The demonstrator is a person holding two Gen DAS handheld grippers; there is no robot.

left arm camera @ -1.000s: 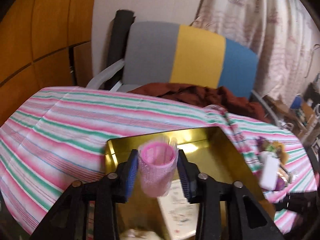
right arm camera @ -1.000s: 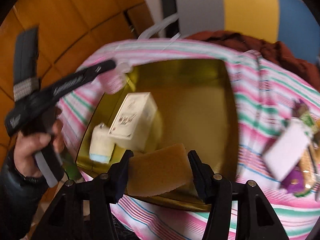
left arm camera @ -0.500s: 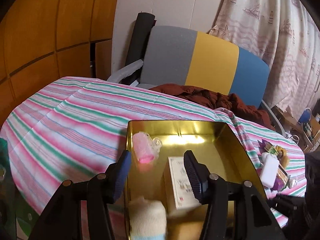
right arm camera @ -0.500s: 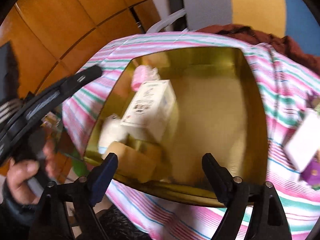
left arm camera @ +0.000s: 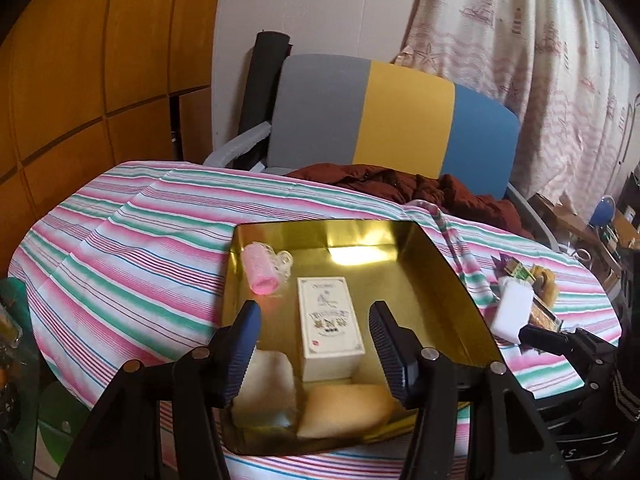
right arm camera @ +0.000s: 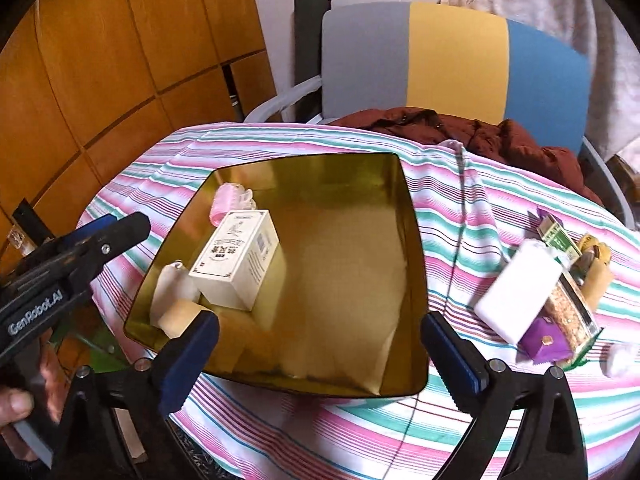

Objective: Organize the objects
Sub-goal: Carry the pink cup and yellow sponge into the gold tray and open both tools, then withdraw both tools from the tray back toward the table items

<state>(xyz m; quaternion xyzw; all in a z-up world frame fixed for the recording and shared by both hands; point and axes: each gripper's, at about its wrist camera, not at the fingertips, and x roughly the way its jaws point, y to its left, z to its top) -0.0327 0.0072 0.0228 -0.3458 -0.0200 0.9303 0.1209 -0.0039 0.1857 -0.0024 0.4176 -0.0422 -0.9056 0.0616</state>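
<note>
Hovering over the near edge of the gold tray [left arm camera: 448, 272], my left gripper [left arm camera: 314, 344] is gaping, its fingers apart and empty. My right gripper [right arm camera: 320, 354] is likewise spread wide, gripping nothing. Lying along the tray's left side are a pink hair roller [left arm camera: 262, 266] at the far corner, a white box [left arm camera: 329, 320] beside it, and a tan sponge [left arm camera: 346, 408] with what may be a folded white cloth [left arm camera: 266, 384] at the near corner. Sitting at the striped tablecloth's [left arm camera: 132, 256] right edge is a white block [right arm camera: 518, 296] among packets.
</note>
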